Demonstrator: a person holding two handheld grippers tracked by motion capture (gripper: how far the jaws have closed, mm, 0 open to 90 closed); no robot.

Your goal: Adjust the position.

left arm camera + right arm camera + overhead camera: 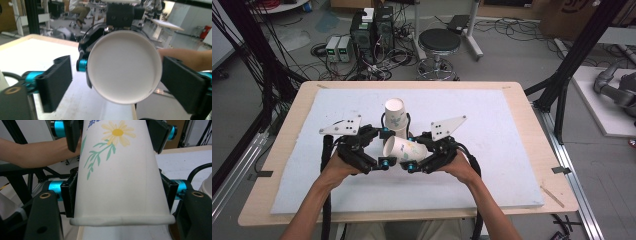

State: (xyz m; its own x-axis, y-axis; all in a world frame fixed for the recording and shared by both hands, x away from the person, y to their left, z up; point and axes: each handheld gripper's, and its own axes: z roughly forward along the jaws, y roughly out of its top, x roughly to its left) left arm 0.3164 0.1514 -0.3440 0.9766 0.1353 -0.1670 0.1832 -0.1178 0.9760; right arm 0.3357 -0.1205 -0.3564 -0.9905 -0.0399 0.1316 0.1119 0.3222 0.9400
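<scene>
High view: a person's two hands hold a claw each over the white pad (492,150) on the wooden counter (282,150); a flowered paper cup (404,148) lies on its side in the air between them, and a second paper cup (395,116) stands upside down on the pad just behind.
Left claw (379,147): released; in the left gripper view its two black jaws stand either side of the cup's base (123,66) with a clear gap at the left jaw, while the right jaw sits at the base's edge, contact not clear.
Right claw (412,152): clenched on the flowered paper cup; the right gripper view shows its pads pressed on both sides of the cup wall (120,182) just above the rolled rim, which faces that camera.
Cup's place: off the counter, horizontal, carried by the right claw alone, base toward the left claw, near the upside-down cup but apart from it.
Step in hand: judged a handover between the claws, with the right one now bearing the cup and the left one let go.
Next move calls for: drawing the left claw back off the base without knocking it, then turning the right wrist to bring the cup to whatever pose it needs, perhaps mouth down over the standing cup.
Care: a paper wall dents easily, so the squeeze should stay light; the standing cup is close enough to be tipped by a careless swing.
</scene>
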